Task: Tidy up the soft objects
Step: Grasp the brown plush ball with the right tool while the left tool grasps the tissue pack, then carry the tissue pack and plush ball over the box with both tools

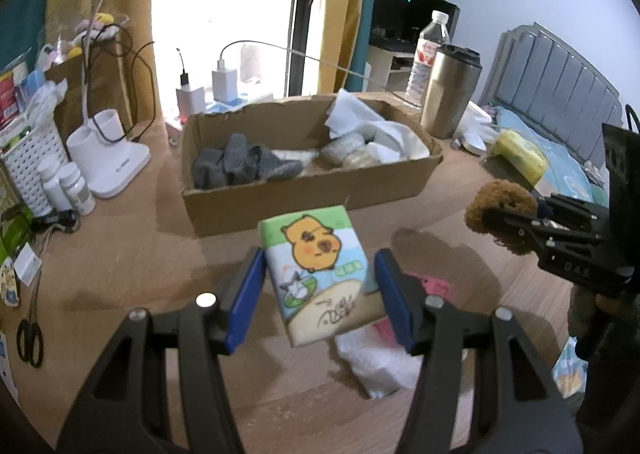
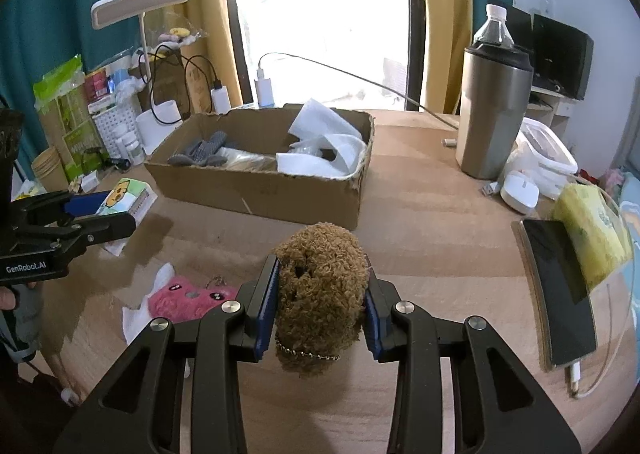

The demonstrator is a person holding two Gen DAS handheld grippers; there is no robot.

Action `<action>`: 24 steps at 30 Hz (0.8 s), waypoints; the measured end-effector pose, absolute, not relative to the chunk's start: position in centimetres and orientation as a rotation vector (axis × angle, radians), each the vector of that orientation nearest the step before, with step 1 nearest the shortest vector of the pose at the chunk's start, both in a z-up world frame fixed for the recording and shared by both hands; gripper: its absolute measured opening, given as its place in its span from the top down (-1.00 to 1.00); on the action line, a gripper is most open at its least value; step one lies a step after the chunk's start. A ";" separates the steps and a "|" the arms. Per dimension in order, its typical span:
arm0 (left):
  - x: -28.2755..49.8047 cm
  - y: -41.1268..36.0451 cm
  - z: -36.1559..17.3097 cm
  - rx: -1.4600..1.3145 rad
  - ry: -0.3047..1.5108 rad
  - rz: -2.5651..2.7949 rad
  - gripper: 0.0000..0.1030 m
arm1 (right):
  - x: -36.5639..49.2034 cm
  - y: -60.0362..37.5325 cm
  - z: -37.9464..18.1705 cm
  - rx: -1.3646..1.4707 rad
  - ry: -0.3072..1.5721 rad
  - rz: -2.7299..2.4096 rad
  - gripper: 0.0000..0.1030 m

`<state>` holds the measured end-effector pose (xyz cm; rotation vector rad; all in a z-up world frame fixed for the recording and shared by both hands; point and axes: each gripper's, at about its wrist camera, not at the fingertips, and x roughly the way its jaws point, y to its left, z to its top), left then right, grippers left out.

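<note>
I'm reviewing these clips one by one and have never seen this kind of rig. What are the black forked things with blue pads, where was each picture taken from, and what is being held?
There is no robot here: a person holds a hand-operated gripper in each hand, and each has a wide-angle camera looking along its two jaws. One picture comes from the left gripper, the other from the right gripper.

The left one is closed on a tissue pack printed with a cartoon animal. The right one is closed on a brown fuzzy plush toy.

On the wooden table stands an open cardboard box already holding grey knitted fabric and white wrapping. A pink plush lies nearer, on a white sheet. A steel tumbler and a phone sit to the right.
</note>
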<state>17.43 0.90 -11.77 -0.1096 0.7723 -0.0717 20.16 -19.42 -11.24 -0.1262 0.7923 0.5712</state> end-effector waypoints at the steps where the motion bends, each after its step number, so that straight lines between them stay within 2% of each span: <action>1: 17.5 0.7 -11.7 -0.109 0.772 -0.074 -0.12 | 20.4 -19.5 -11.2 -0.124 0.791 0.572 0.26; 24: 22.3 -2.0 -9.6 -0.064 0.757 -0.095 -0.12 | 24.8 -22.0 -10.3 -0.070 0.751 0.586 0.26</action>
